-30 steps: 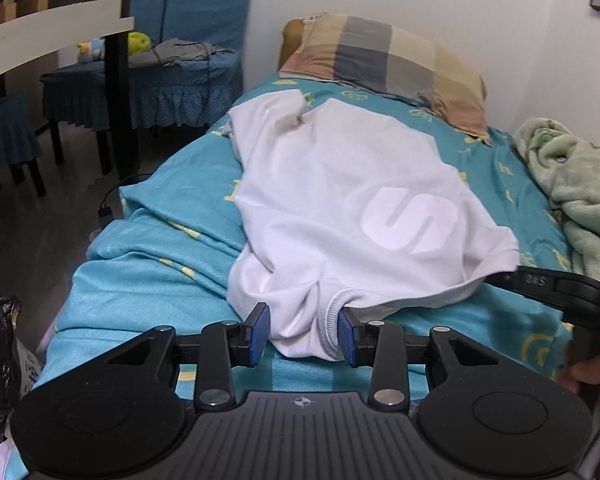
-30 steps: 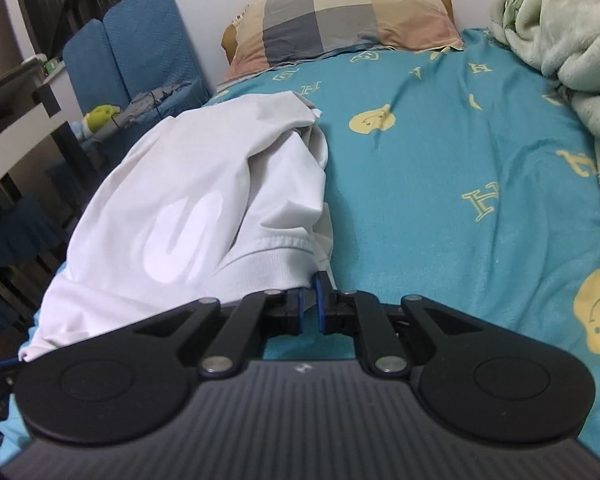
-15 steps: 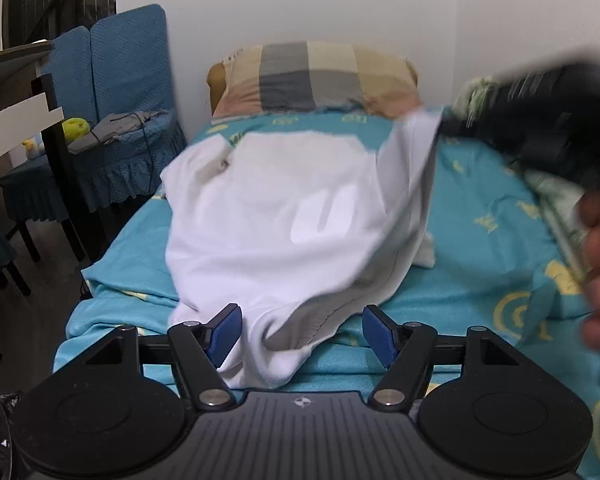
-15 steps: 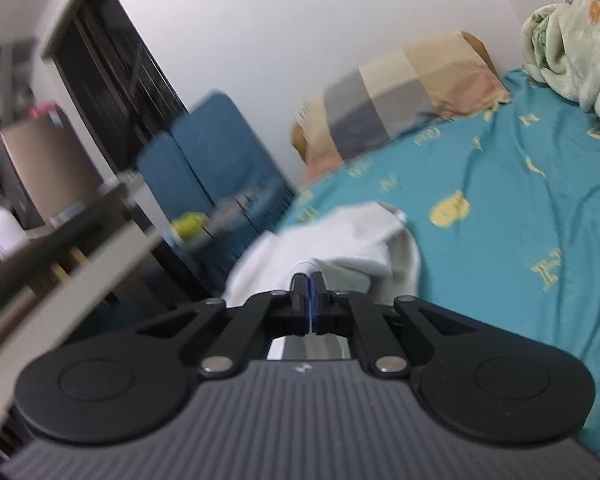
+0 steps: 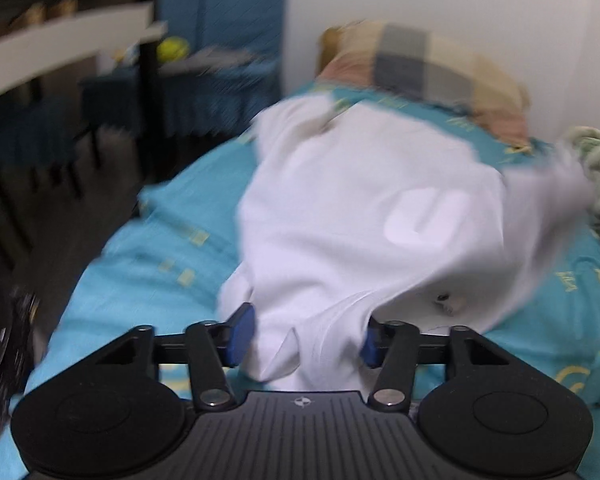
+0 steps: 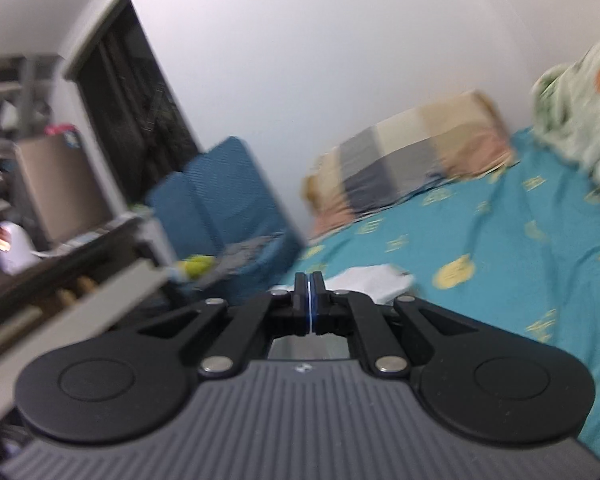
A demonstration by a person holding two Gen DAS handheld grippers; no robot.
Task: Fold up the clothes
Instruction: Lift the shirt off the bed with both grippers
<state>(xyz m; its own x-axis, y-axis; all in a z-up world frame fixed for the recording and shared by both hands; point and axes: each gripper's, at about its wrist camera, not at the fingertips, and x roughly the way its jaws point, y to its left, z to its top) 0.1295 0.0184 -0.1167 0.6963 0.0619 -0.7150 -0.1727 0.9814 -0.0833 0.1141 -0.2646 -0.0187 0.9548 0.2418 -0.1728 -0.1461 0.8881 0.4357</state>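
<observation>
Right gripper [image 6: 310,300] lifted shirt [image 5: 360,216] edge | fingers pinched together | left gripper [image 5: 305,336] just narrowed, hem between.

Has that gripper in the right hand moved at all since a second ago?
Yes. The right gripper has risen and tipped up: the checked pillow, once at the top of its view, now sits mid-frame, with much more wall above.

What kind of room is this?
Most likely a bedroom: there is a bed with a teal sheet, a checked pillow by the wall, and a rumpled green blanket at the side.
</observation>
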